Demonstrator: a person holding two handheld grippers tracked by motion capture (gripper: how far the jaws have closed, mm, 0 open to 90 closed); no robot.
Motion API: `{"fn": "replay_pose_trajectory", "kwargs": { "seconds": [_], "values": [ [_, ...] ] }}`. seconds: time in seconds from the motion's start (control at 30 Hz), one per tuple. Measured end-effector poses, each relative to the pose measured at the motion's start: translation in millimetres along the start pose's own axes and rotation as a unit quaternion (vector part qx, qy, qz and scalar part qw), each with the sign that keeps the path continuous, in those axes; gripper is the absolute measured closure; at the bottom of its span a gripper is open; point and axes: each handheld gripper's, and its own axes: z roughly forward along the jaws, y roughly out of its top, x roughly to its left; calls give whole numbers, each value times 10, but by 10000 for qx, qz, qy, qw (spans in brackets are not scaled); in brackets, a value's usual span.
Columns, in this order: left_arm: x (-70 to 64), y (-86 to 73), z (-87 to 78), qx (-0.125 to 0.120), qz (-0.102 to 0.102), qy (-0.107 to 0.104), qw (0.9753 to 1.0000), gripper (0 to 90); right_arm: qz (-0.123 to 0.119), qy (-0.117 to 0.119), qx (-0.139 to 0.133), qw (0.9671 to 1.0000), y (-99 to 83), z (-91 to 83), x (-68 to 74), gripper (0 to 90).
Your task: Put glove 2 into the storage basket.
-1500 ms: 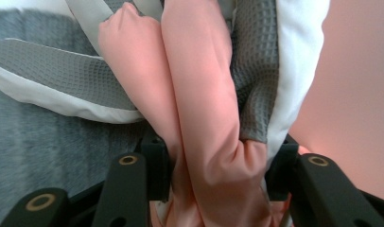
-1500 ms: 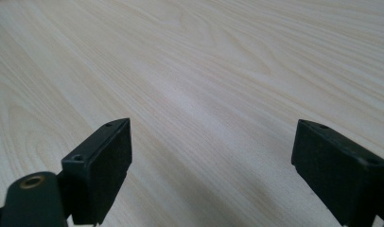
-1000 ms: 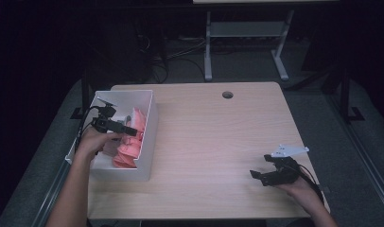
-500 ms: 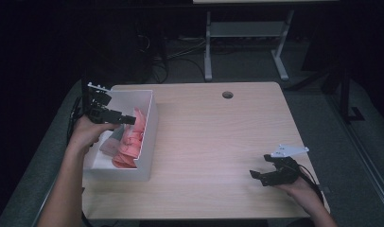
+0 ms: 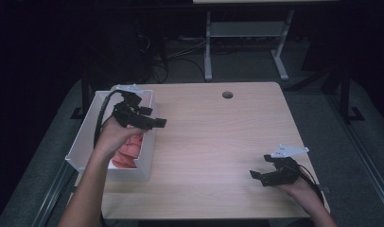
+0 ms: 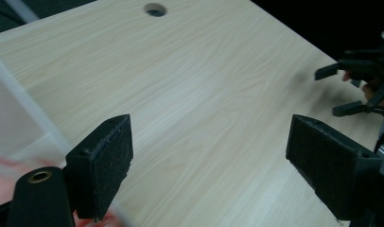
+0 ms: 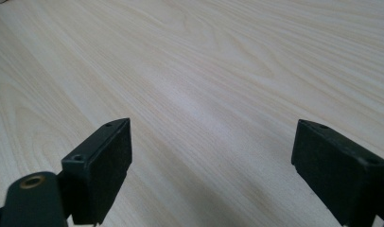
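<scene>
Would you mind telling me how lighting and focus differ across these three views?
High view: surroundings nearly black, the light wooden table evenly lit. Left gripper view: the left tool is sharp, the white plastic box smeared and overexposed at the left edge. Right gripper view: bright wood grain, soft glare mid-frame.

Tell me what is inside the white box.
The white box holds pink-red pieces piled at its near end. The person's left hand and left tool cover part of the interior.

The left hand-held gripper is hovering over the right wall of a white box holding pink things. The right hand-held gripper is resting low near the worktop's right front corner.
</scene>
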Motion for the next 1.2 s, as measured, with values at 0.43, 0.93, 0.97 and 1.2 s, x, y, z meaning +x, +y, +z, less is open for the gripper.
{"fn": "replay_pose_trajectory", "kwargs": {
  "seconds": [0.43,0.93,0.97,1.2],
  "values": [
    [-626,-145,635,204,472,-366,9980,152,-28,-5,23,10000,-4,3,9,128],
    [-846,-582,1166,371,863,-419,9947,152,-41,11,38,10000,-11,9,13,128],
    [-846,-611,1184,330,873,-431,9947,152,-44,14,39,10000,-12,13,12,128],
    [-838,-813,1311,469,1008,-407,9930,151,-101,39,79,9999,-13,41,38,128]
  ]
}}
